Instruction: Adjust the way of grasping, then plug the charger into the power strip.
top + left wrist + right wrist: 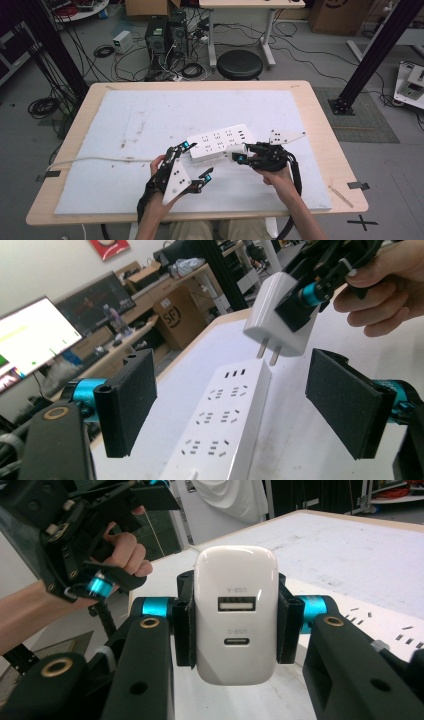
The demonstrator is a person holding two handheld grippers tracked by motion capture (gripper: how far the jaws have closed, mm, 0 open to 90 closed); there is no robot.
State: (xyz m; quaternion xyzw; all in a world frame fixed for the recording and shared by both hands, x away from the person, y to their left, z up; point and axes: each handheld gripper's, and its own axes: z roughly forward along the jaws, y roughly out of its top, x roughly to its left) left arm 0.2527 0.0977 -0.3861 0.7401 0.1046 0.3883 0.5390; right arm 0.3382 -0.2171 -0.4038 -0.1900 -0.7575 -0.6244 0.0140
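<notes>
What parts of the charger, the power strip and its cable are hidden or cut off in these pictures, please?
- Charger prongs: right gripper view, hidden behind the charger's own body.
- Charger's sides: right gripper view, covered by the right gripper pads.
- Power strip near end: left gripper view, cut off by the bottom edge.
- Strip's socket details: high view, too small to read.
- White cable far end: high view, runs off the table's left edge.

Even indoor light, soft shadows, backgrounds slightly blurred.
</notes>
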